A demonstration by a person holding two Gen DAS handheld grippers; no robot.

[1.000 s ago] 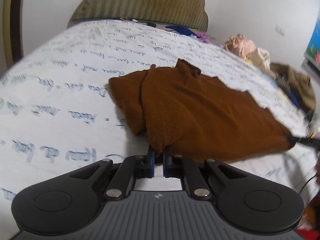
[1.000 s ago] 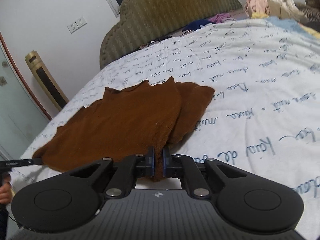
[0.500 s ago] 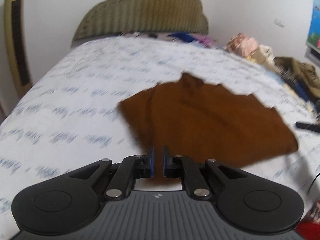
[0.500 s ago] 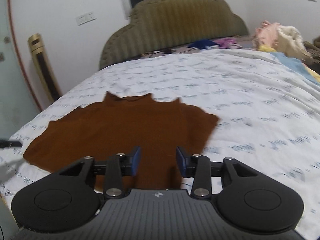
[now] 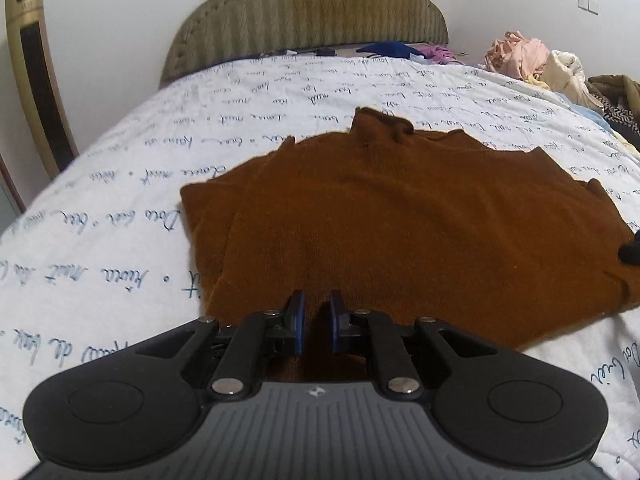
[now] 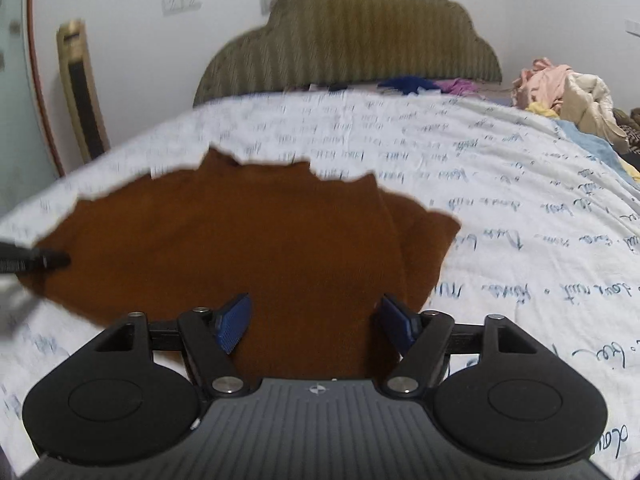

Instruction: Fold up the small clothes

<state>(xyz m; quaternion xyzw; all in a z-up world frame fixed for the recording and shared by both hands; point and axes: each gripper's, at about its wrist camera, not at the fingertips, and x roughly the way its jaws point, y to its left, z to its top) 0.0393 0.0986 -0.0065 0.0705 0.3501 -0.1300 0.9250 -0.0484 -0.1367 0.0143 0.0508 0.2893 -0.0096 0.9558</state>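
A brown knit sweater [image 5: 400, 224] lies flat on the white bedsheet [image 5: 120, 208], partly folded, with its collar toward the headboard. It also shows in the right wrist view [image 6: 240, 248]. My left gripper [image 5: 317, 322] hovers over the sweater's near edge, its blue pads a small gap apart with nothing between them. My right gripper [image 6: 314, 326] is wide open over the sweater's near edge, holding nothing. The tip of the other gripper shows at the sweater's corner in each view.
A padded olive headboard [image 5: 312, 12] stands at the far end. A pile of pink and cream clothes [image 5: 532, 60] lies at the far right of the bed. Blue and purple garments [image 5: 400, 50] lie by the headboard. A gold tower fan [image 5: 36, 80] stands at the left.
Both grippers let go of the sweater's folded edge and pulled back. The right one opened wide, the left one opened a little. The sweater now lies flat.
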